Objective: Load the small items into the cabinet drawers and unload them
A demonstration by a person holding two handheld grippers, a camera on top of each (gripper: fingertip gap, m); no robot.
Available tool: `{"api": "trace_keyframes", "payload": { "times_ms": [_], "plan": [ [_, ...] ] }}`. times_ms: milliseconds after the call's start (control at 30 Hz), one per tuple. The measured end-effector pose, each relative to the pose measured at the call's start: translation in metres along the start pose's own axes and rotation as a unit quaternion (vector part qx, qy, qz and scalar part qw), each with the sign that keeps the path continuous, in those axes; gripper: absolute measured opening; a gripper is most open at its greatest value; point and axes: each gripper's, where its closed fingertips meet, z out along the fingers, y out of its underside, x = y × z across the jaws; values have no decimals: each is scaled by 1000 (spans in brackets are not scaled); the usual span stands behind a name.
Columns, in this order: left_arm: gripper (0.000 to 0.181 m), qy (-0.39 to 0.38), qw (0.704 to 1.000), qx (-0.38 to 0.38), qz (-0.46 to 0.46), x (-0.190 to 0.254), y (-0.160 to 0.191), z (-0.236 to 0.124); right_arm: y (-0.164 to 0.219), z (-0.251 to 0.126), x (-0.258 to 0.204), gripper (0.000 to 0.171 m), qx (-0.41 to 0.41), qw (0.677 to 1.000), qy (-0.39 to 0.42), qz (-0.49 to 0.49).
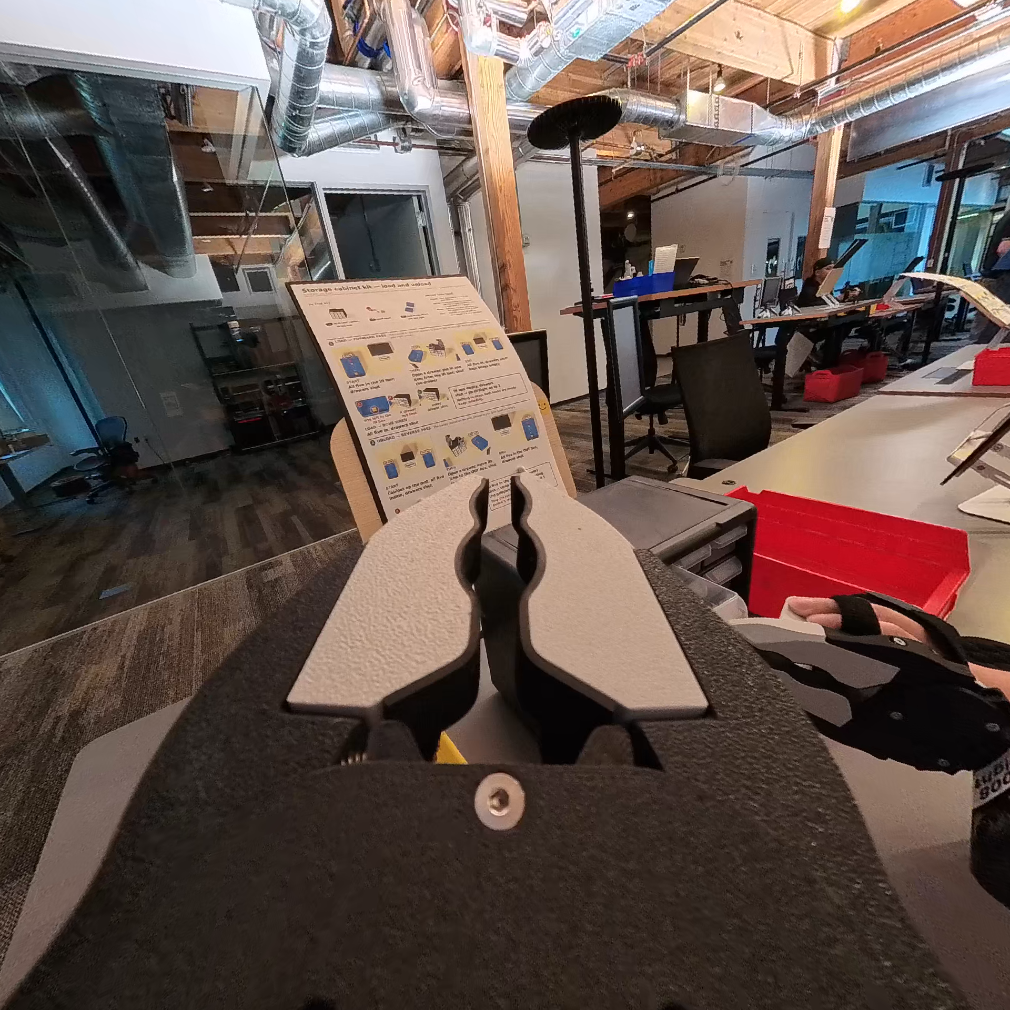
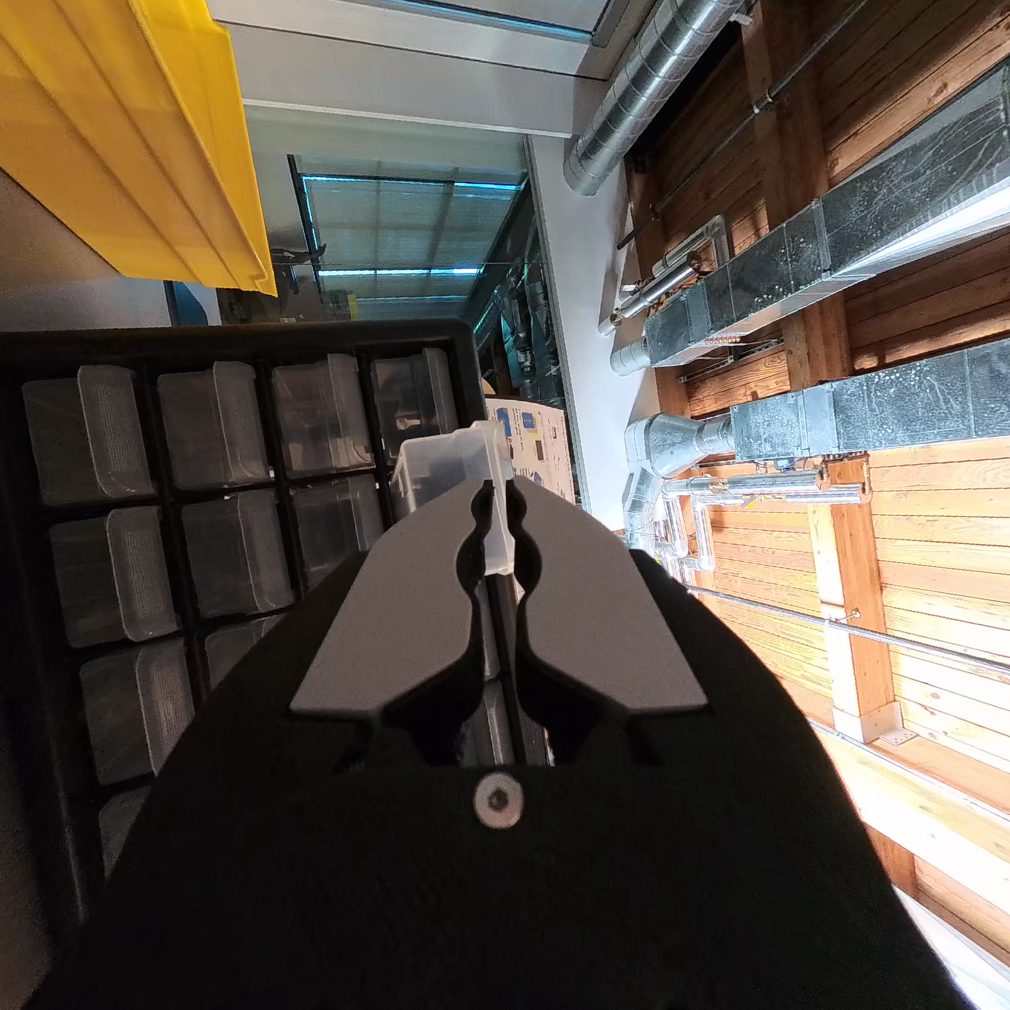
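Currently, the right gripper (image 2: 500, 511) is clamped on the front lip of a clear drawer (image 2: 437, 470), which stands partly pulled out of the black cabinet (image 2: 218, 341). The remaining visible drawers sit flush. The left gripper (image 1: 500, 494) holds nothing; its fingers are almost together, raised over the cabinet's near end. A red bin (image 1: 852, 552) sits just beside the cabinet on the tabletop (image 1: 852, 448); a yellow bin (image 2: 125, 136) lies on its other side. No small items are discernible in either view, so whether this is loading or unloading cannot be determined. Item transfer and drawer closure appear outstanding.
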Motion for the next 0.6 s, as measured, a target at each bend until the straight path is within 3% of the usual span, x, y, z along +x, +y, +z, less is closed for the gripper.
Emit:
{"api": "trace_keyframes", "payload": {
  "times_ms": [600],
  "plan": [
    [7, 0, 1000, -2, 0, 0, 0, 0, -10, -9, 6, 5, 12, 1000, 5, 8]
  ]
}}
